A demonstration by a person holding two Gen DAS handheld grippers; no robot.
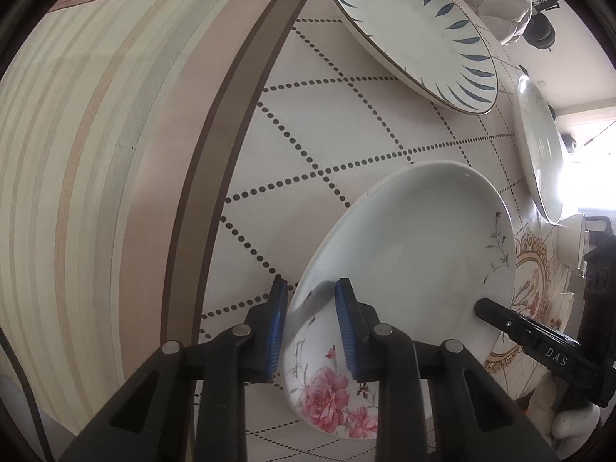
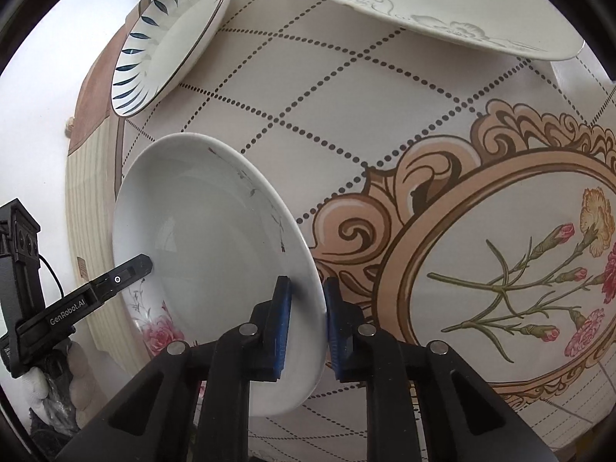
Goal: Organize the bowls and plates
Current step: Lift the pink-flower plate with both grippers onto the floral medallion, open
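Both grippers, left (image 1: 311, 323) and right (image 2: 307, 323), straddle rose plate (image 1: 404, 269) rim, apparently gripping; next, lift toward leaf-pattern plate (image 1: 415, 30) for stacking.

White plate (image 1: 404, 254) w/ pink roses, blue-leaf plate (image 1: 415, 27), brown-dotted cloth (image 1: 346, 127), blue-padded claws.

Home dining setting is indicated: a table covered by a printed tablecloth (image 2: 346, 88) with dotted lattice and a framed carnation motif (image 2: 512, 281). Household crockery is laid out on it: a rose-patterned plate (image 1: 408, 254), a blue-leaf plate (image 1: 415, 30), an embossed white plate (image 2: 435, 4).
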